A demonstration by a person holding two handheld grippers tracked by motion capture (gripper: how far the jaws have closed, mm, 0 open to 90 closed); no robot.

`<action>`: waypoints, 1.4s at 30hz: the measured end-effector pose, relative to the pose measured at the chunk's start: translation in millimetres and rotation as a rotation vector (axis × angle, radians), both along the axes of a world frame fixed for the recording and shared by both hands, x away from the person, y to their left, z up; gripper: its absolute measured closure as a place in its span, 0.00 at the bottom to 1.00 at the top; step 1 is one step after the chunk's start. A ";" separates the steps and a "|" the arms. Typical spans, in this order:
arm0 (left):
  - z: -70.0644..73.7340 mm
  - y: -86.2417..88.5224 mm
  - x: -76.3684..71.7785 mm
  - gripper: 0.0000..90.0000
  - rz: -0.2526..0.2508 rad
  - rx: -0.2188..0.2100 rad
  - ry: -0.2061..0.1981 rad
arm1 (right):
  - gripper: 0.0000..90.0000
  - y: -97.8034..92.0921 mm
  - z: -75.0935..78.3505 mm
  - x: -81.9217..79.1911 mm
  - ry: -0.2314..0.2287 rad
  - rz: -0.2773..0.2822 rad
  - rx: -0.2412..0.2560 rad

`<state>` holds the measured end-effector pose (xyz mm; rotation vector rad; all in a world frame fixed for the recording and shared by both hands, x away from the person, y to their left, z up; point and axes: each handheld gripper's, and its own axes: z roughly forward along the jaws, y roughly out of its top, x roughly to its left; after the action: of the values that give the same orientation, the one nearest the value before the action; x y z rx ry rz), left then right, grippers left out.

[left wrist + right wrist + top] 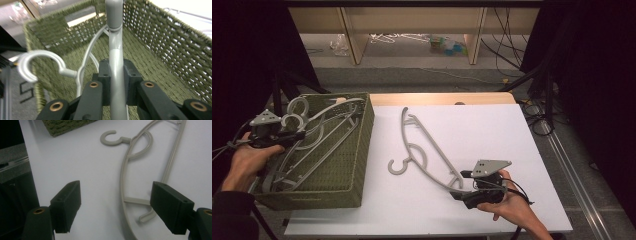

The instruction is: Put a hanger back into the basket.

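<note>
A green woven basket (pixel 349 150) stands at the table's left and holds several grey plastic hangers (pixel 319 137). My left gripper (pixel 287 136) is over the basket's left rim, shut on the bar of one grey hanger (pixel 116 62), whose neck rises between the jaws. Another hanger's hook (pixel 32 62) curls at the left inside the basket (pixel 175 45). A single grey hanger (pixel 424 150) lies flat on the white table top. My right gripper (pixel 462 187) is at that hanger's near end, open, its jaws spread wide on either side of the hanger's end (pixel 132 200).
The white table top (pixel 492 135) has free room to the right of the lone hanger. Shelving legs and cables stand beyond the far edge. Dark curtains hang at both sides.
</note>
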<state>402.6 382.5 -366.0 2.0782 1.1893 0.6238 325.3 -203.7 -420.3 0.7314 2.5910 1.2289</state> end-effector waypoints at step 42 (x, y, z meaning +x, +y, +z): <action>2.2 -64.3 -68.7 0.33 0.065 -0.233 -0.165 | 0.29 1.3 -4.9 2.1 0.008 -0.008 0.001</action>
<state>333.9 318.2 -363.7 1.7654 1.1784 0.6409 327.4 -202.4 -425.2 0.7476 2.5921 1.2281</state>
